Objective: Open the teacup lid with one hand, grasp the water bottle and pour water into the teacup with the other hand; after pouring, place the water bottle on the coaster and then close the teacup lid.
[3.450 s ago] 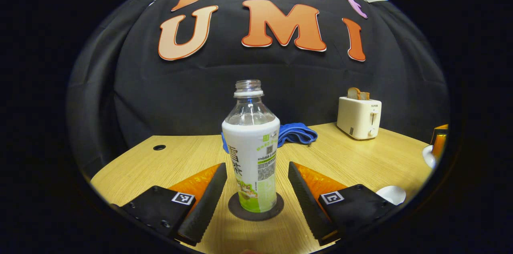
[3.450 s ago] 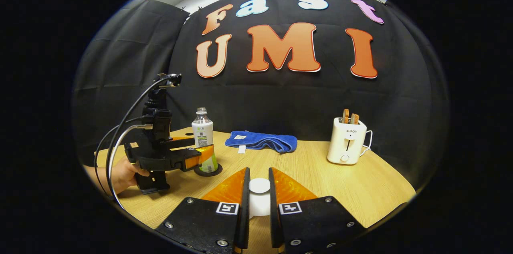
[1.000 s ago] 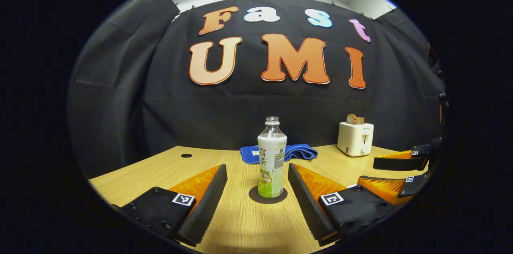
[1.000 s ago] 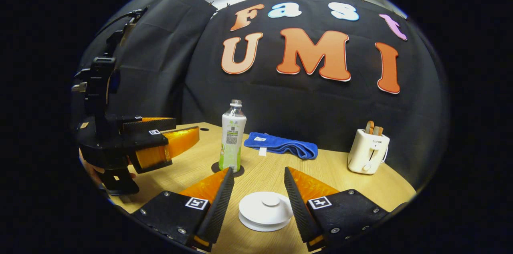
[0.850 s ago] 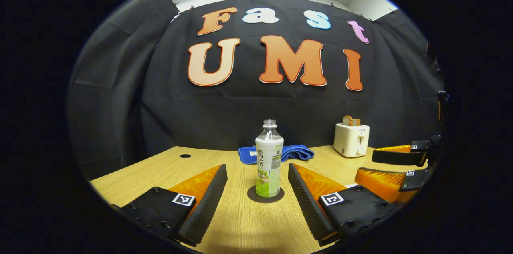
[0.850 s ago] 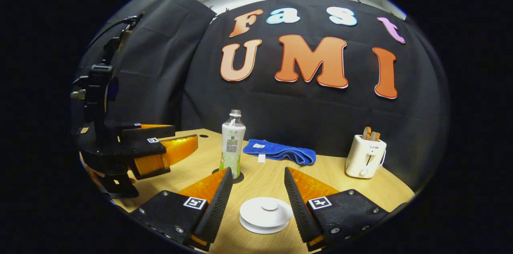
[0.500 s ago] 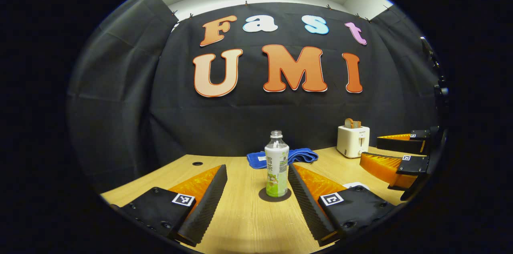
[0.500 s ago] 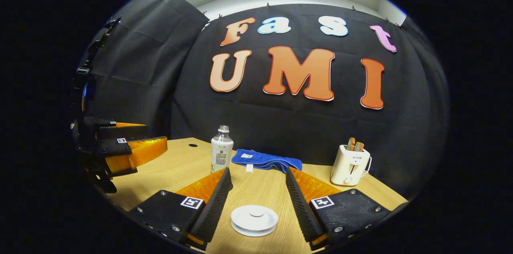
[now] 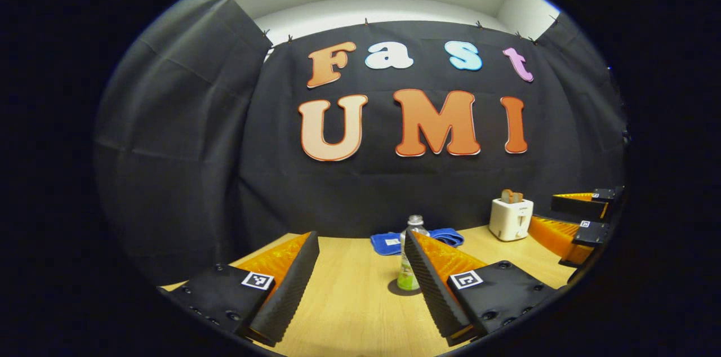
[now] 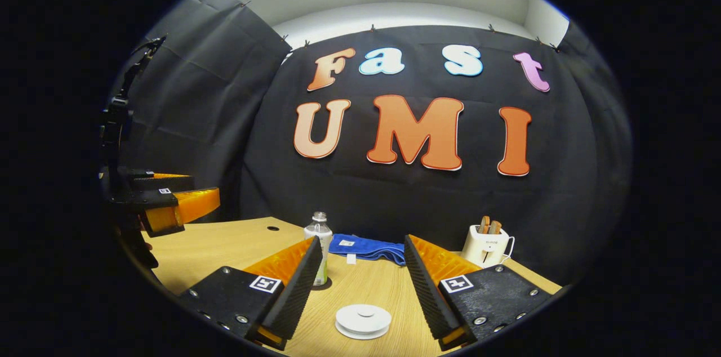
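Note:
The water bottle (image 9: 409,258) stands uncapped and upright on the dark round coaster (image 9: 399,288); my left gripper's finger hides part of it. My left gripper (image 9: 360,237) is open and empty, well back from the bottle. In the right gripper view the white teacup (image 10: 363,321) sits low on the table with its lid on, below and between the fingers of my right gripper (image 10: 361,241), which is open and not touching it. The bottle (image 10: 319,247) stands behind that gripper's left finger. The left gripper (image 10: 204,187) hangs at the far left, the right gripper (image 9: 555,216) at the far right.
A folded blue cloth (image 10: 366,248) lies at the back of the wooden table (image 10: 236,244). A cream toaster (image 10: 487,244) with bread in it stands at the back right. A small cable hole (image 10: 272,228) is in the back left of the tabletop.
My right gripper, earlier shut on the teacup lid, has opened and drawn back. Both grippers have pulled back and tilted up. The bottle stays on its coaster.

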`<state>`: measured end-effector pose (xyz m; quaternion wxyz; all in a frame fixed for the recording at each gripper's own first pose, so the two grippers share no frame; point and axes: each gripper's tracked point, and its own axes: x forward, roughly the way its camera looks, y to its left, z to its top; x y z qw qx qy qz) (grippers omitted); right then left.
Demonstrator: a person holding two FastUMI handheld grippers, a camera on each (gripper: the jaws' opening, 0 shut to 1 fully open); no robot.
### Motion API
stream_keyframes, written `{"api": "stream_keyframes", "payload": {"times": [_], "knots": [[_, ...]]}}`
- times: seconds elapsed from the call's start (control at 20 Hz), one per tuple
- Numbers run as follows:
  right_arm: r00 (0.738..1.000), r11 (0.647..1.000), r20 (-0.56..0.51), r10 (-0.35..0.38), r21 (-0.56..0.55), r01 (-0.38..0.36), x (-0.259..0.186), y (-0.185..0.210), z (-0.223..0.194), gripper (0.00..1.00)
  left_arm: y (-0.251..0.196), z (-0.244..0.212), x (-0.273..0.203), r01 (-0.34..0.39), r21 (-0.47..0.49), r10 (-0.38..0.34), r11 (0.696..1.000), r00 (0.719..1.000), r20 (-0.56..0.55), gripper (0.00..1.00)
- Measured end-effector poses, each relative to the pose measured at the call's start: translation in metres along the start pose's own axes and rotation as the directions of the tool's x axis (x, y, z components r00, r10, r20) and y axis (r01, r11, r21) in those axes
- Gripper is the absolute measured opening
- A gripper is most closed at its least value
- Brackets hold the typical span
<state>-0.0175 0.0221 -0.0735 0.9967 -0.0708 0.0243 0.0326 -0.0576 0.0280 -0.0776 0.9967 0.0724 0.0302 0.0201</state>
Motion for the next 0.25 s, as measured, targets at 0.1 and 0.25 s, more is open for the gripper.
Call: {"api": "stream_keyframes", "payload": {"times": [0.1,0.25], "knots": [[1.0,1.0,-0.001,-0.001,-0.001,0.001,-0.0006,0.0006,0.0043,0.87,0.0043,0.0054,-0.0039,-0.008,-0.001,0.008,1.0,1.0,0.008,0.96],[1.0,1.0,0.004,-0.011,-0.01,0.011,-0.0026,0.0011,0.0087,0.87,0.0059,0.0122,-0.0083,0.007,-0.033,-0.006,0.999,1.0,0.017,0.96]]}}
